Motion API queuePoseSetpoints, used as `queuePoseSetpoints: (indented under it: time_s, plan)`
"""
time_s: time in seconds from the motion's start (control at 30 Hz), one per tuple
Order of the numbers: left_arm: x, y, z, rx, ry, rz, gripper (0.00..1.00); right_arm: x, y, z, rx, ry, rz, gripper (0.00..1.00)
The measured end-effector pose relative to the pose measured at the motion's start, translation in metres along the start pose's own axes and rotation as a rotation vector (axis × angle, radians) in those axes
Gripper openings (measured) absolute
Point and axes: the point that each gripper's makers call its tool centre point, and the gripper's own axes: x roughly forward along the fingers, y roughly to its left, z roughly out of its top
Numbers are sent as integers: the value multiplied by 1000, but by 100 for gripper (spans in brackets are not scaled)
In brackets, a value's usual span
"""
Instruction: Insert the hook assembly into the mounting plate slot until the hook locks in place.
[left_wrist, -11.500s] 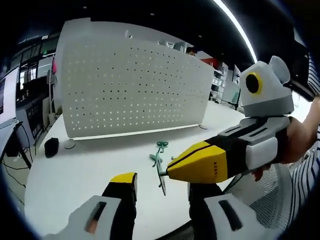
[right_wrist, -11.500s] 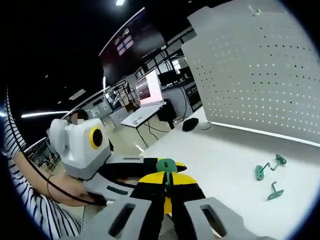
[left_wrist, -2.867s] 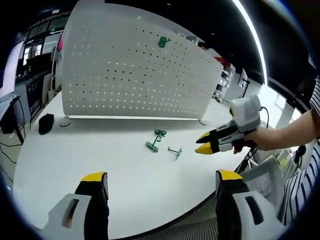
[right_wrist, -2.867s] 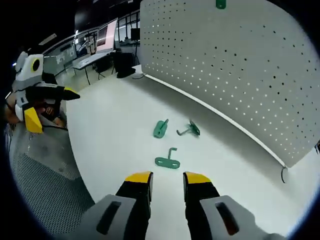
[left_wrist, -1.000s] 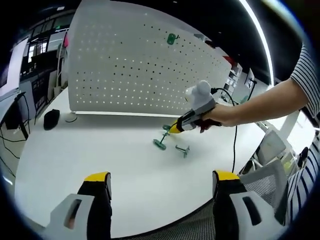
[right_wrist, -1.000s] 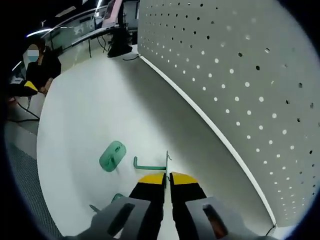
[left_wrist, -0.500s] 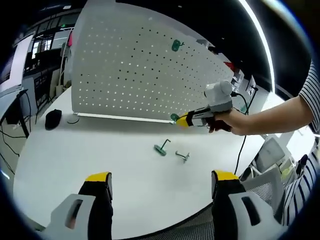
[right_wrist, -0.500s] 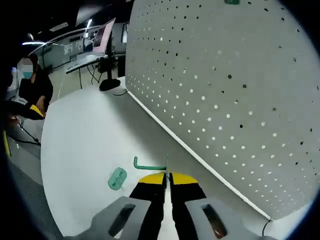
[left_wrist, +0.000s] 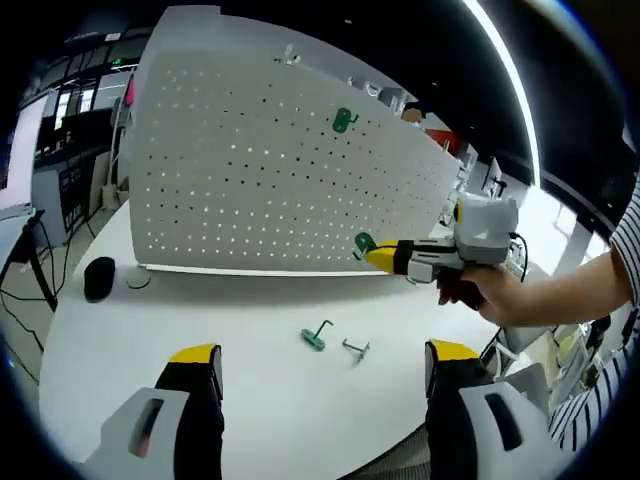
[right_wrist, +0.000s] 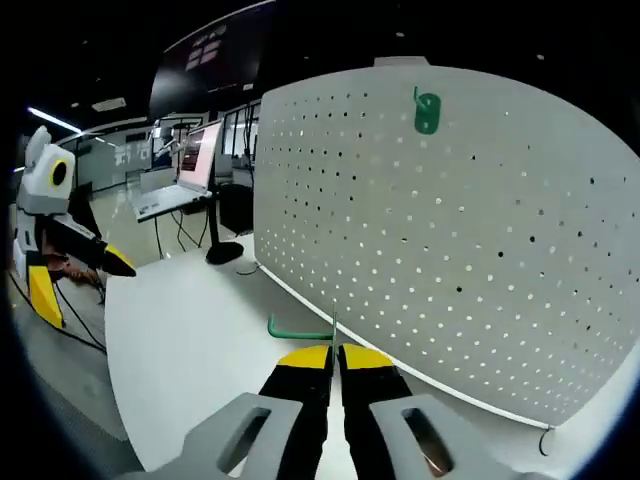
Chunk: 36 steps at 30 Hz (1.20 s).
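Between my right gripper's (right_wrist: 333, 357) closed jaws sits a green hook (right_wrist: 300, 331), its arm pointing to nine o'clock, short of the pegboard (right_wrist: 480, 250). I judge it needs squaring to a hole before pushing. My left gripper (left_wrist: 315, 360) hangs open over the table (left_wrist: 150, 330), where two hooks (left_wrist: 335, 342) lie.

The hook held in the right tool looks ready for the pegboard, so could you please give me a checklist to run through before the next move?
1. Right tool shut on the held hook: ok.
2. Held hook lifted off the table: ok.
3. Pegboard in front of the hook, with open holes: ok.
4. Hook tip lined up with a particular hole: cannot tell.
5. Mounted hook sits high on the board, away from the held one: ok.
6. Two spare hooks on the table, left tool open and apart from them: ok.
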Motion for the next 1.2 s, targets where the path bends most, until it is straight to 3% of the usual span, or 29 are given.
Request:
queuePoseSetpoints:
  time_s: [0.17, 0.33, 0.53, 0.77, 0.87, 1.2]
  plan:
    - [10, -13, 10, 5, 12, -39, 80, -13, 12, 3, 55, -26, -4, 0]
    - [23, -34, 17, -71, 2, -114, 76, -27, 31, -2, 104, -33, 7, 0]
    - [29, -51, 23, -127, -4, -179, 70, -47, 53, -2, 221, -65, 36, 0]
    - [32, -60, 24, -116, -12, -208, 55, -58, 58, 4, 270, -96, 34, 0]
    - [34, -66, 22, -147, -9, -234, 53, -65, 62, 11, 321, -129, 27, 0]
    - [35, -82, 24, -211, -10, -307, 37, -71, 73, 14, 352, -155, 36, 1]
